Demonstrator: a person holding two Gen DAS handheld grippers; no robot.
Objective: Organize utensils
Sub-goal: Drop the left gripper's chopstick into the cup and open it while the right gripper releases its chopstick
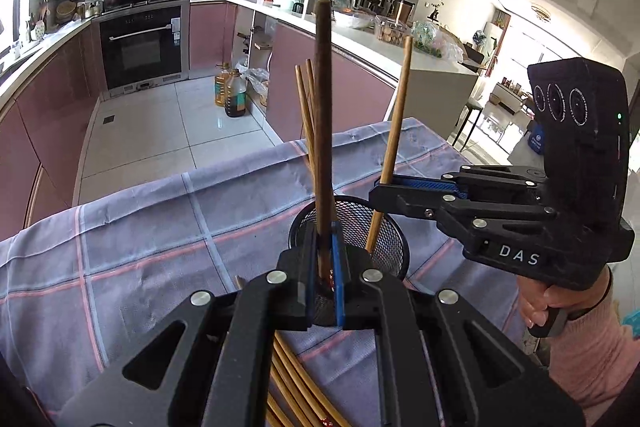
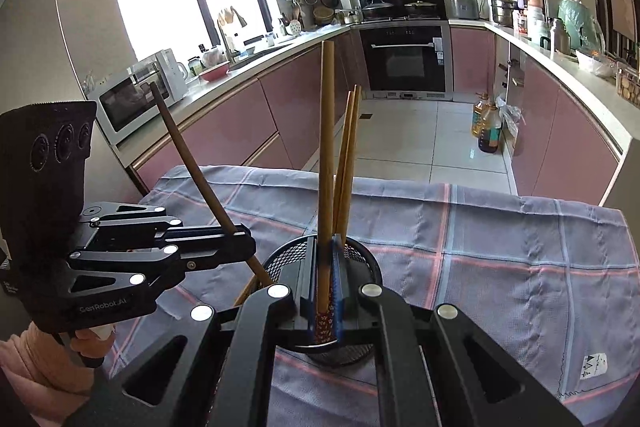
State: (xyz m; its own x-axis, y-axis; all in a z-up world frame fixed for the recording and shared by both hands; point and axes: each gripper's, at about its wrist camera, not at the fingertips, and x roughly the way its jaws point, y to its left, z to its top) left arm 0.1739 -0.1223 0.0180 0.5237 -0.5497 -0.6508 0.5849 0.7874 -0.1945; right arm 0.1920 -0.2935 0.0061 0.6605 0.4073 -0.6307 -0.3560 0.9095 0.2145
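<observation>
A black mesh holder [image 1: 372,223] [image 2: 360,259] stands on the checked cloth with two light chopsticks [image 1: 304,107] [image 2: 348,155] upright in it. My left gripper [image 1: 323,279] is shut on a dark brown chopstick [image 1: 323,115], held upright over the holder's near rim; it also shows in the right wrist view [image 2: 236,231] with that chopstick [image 2: 188,167]. My right gripper [image 2: 326,291] is shut on a light wooden chopstick [image 2: 326,147] with a patterned end, lower end inside the holder; it shows in the left wrist view [image 1: 384,185] with that chopstick [image 1: 394,131].
Several loose light chopsticks [image 1: 296,387] lie on the cloth [image 1: 140,227] under my left gripper. The table's far edge drops to a tiled kitchen floor [image 1: 160,131]. Oil bottles [image 1: 234,95] stand on the floor by pink cabinets.
</observation>
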